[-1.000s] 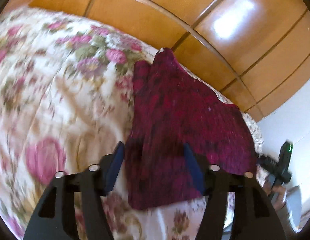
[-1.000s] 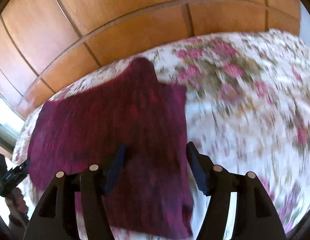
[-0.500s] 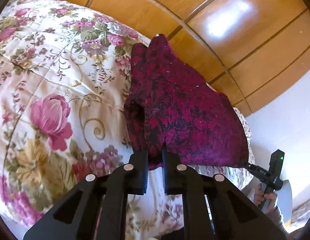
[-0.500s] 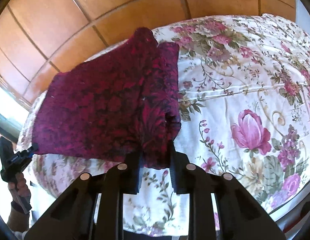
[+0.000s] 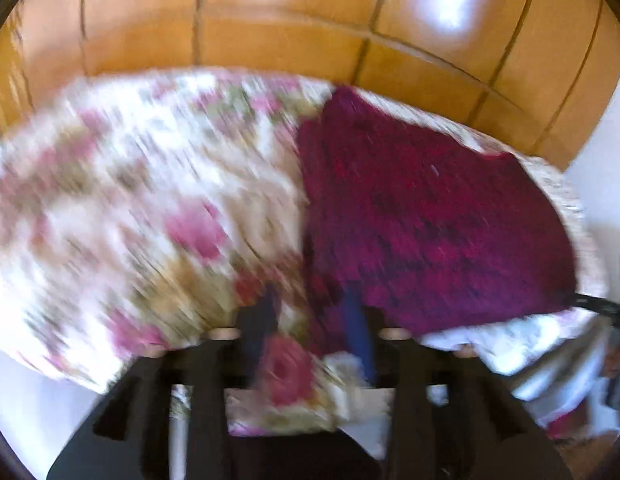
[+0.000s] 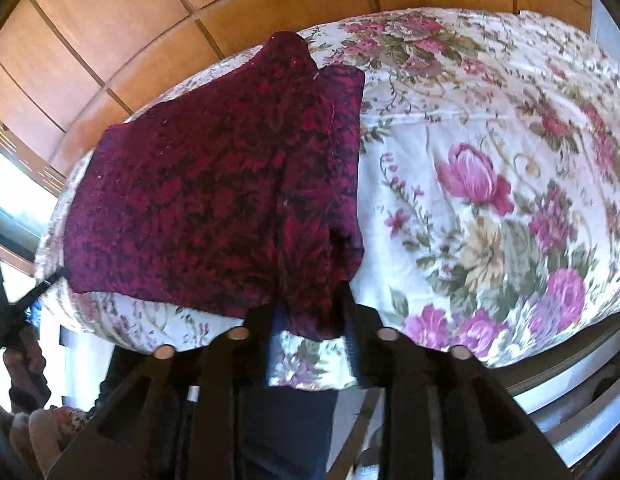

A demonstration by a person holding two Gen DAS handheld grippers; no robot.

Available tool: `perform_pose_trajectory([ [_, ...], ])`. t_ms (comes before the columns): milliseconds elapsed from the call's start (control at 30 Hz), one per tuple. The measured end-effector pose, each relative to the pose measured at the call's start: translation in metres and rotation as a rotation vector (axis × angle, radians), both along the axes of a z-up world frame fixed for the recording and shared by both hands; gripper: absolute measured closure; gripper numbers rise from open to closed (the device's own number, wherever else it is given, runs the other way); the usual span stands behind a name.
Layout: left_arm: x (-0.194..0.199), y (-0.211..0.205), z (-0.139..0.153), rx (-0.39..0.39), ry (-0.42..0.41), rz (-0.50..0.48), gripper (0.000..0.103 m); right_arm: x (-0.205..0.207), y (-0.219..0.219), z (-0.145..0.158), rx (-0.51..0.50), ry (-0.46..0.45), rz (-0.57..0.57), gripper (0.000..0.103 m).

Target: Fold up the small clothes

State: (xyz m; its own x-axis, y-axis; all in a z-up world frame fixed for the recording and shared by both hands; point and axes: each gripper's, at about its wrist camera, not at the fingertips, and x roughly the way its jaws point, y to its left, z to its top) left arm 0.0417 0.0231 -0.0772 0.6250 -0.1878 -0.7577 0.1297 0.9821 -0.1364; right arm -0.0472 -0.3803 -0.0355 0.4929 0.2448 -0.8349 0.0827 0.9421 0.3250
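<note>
While the dark red garment (image 6: 214, 200) lies flat on the floral bed (image 6: 490, 184), its long axis runs across between both hands. The right gripper (image 6: 310, 320), jaws just parted, frames its near corner; the left gripper (image 5: 310, 320), equally near, stands open too, gripping nothing.

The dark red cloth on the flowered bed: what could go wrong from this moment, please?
1. The dark red cloth lies close to the near edge of the bed; a pull toward the edge might drag it off.
2. Both the left gripper and the right gripper have just been opening, pads off the fabric, so the folded flap may spring loose.
3. The left view is blurred, so a fresh grab could catch the bedcover too.
</note>
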Motion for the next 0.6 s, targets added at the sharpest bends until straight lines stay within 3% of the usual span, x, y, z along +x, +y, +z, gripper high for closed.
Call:
perform_pose_trajectory([
  [33,0.001,0.000,0.006,0.018,-0.033,0.012,0.050,0.003,0.000,0.004,-0.001,-0.012,-0.004,0.057],
  [100,0.006,-0.001,0.016,0.048,-0.086,0.029,0.047,0.009,0.000,0.016,-0.042,-0.052,-0.018,0.040],
  [267,0.023,0.002,0.018,0.083,-0.107,0.060,0.044,0.025,0.007,0.038,-0.077,-0.134,-0.027,0.012],
  [367,0.029,0.001,0.019,0.104,-0.104,0.075,0.044,0.037,0.010,0.041,-0.063,-0.154,-0.035,0.008],
  [433,0.034,0.001,0.019,0.114,-0.102,0.078,0.036,0.048,0.010,0.042,-0.052,-0.164,-0.050,0.006],
  [600,0.040,-0.001,0.018,0.132,-0.099,0.091,0.036,0.071,0.012,0.040,-0.023,-0.173,-0.078,0.006],
])
